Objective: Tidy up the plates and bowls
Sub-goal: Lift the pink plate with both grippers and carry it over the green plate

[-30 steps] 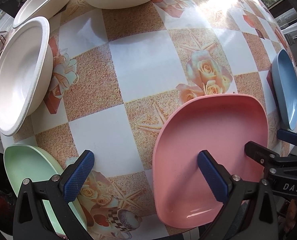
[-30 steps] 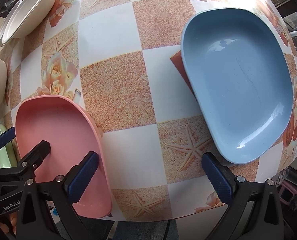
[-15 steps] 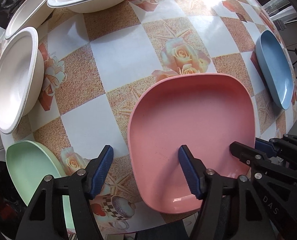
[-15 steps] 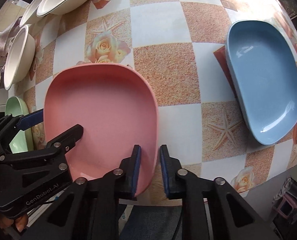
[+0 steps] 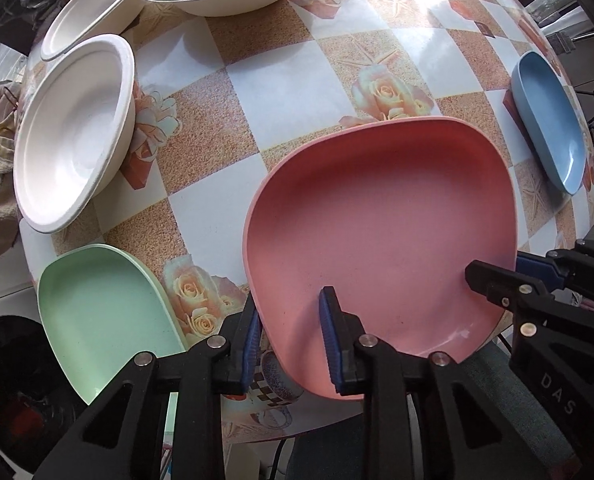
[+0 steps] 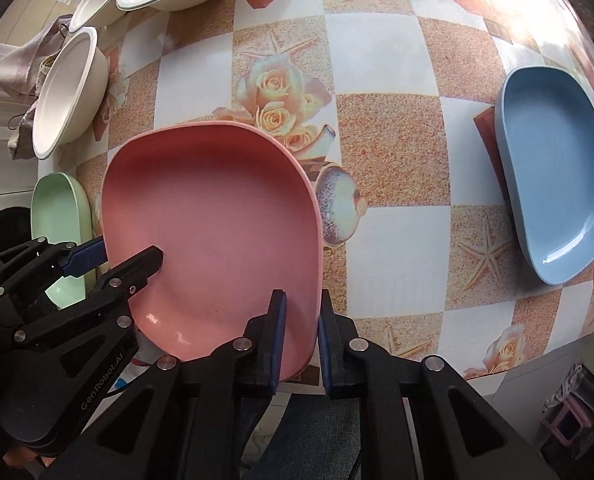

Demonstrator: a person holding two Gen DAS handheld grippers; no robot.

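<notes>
**Camera placement: two wrist fisheyes, both facing down**

Left wrist view: mounted behind the left gripper (image 5: 289,336), looking steeply down onto the table (image 5: 297,92) from close range; its fingers fill the lower frame.

Right wrist view: same arrangement behind the right gripper (image 6: 301,336), also steeply downward and close.

Shared field: both views take in the pink plate (image 5: 381,232) (image 6: 213,232), the green plate (image 5: 101,304) (image 6: 57,216), the blue plate (image 5: 549,120) (image 6: 553,168) and the white bowls (image 5: 73,128) (image 6: 69,88). Each view catches the other gripper at its side edge.
</notes>
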